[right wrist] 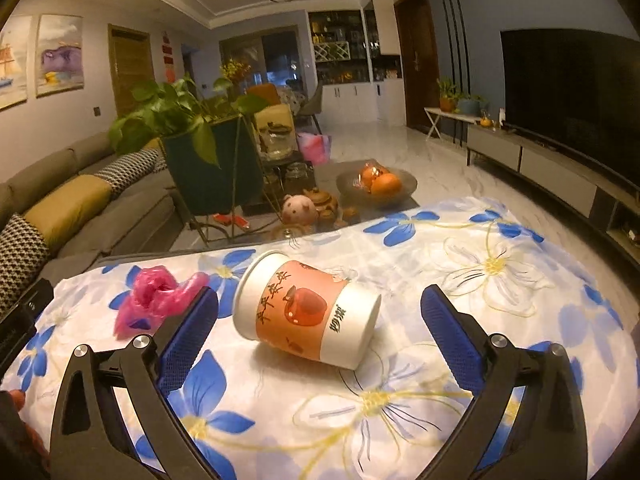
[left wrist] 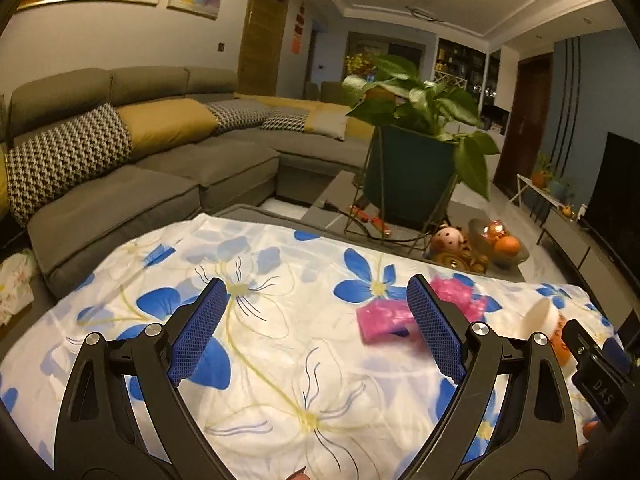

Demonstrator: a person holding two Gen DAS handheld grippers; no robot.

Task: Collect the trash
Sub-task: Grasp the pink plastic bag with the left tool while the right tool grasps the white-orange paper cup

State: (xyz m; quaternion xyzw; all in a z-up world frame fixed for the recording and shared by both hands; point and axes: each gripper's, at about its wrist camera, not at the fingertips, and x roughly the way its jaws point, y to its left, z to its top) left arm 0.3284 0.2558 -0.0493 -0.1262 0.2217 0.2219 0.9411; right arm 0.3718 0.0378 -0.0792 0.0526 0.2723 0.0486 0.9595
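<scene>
Both grippers hang open-jawed over a flower-print cloth (right wrist: 460,248). Ahead of the right gripper (right wrist: 320,308), untouched, a paper cup (right wrist: 308,312) lies on its side. Crumpled pink plastic (left wrist: 384,320) lies just before the left gripper (left wrist: 316,292).

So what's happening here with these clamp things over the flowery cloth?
A person is clearing trash off a table covered with a flowered cloth, using a hand-held grabbing tool in each hand. The right tool is wide open, with a paper cup lying on its side between its fingers, not gripped. The left tool is also open and empty, aimed near a crumpled pink plastic bag beside the cup. Nothing has been picked up yet.
</scene>
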